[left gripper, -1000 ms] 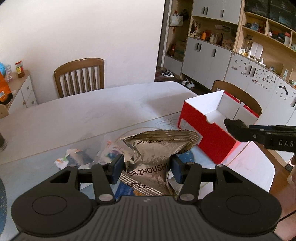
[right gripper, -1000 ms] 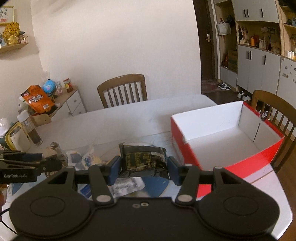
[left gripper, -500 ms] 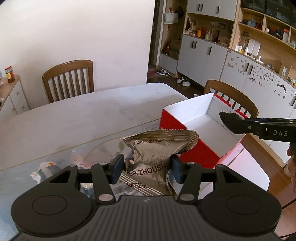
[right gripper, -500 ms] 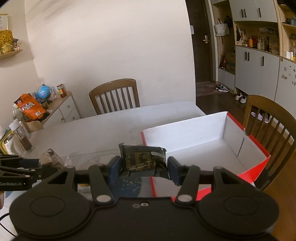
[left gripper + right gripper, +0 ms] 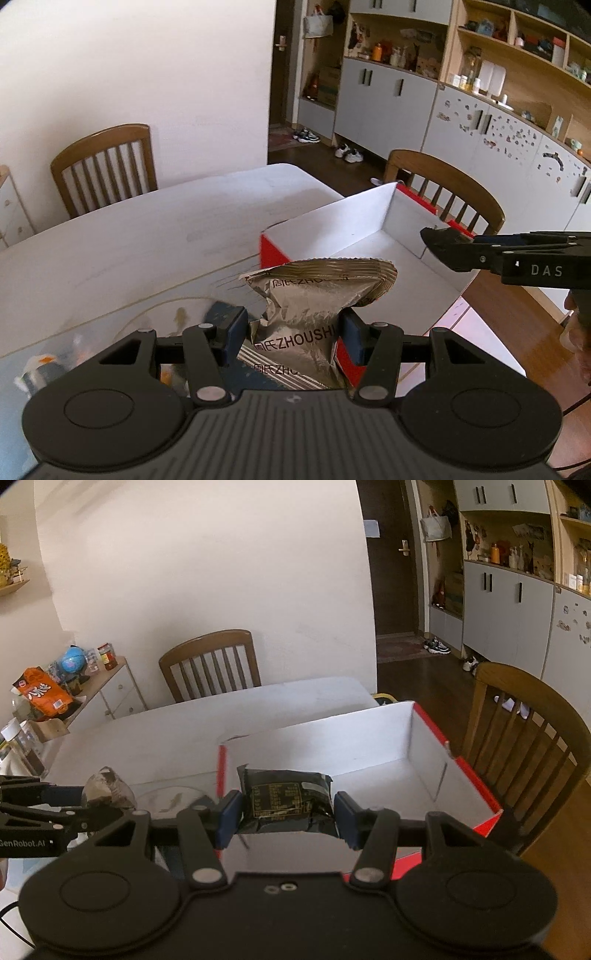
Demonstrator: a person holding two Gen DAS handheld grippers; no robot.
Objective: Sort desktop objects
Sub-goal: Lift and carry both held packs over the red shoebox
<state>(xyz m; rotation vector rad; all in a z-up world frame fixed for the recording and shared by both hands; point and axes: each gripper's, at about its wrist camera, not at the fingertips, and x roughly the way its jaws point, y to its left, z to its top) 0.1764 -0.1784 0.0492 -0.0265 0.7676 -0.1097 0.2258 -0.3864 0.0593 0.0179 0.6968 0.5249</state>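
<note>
White dining table (image 5: pixel 129 236) carries a red box (image 5: pixel 424 738) with white inside, which looks empty so far. We grip a silver snack bag (image 5: pixel 306 314) in our left gripper (image 5: pixel 291 332) near the box's corner, and a black packet (image 5: pixel 286 801) in our right gripper (image 5: pixel 286 812) over its opening. Neither is dropped yet. Blurry packets at the left view's bottom-left remain, count unclear

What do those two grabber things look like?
Both are black plastic. The left gripper and right gripper each have blue finger pads, silver screws and two round discs. One side reads "DAS", another "GenRobot.AI". A thin black cable trails off.
</note>
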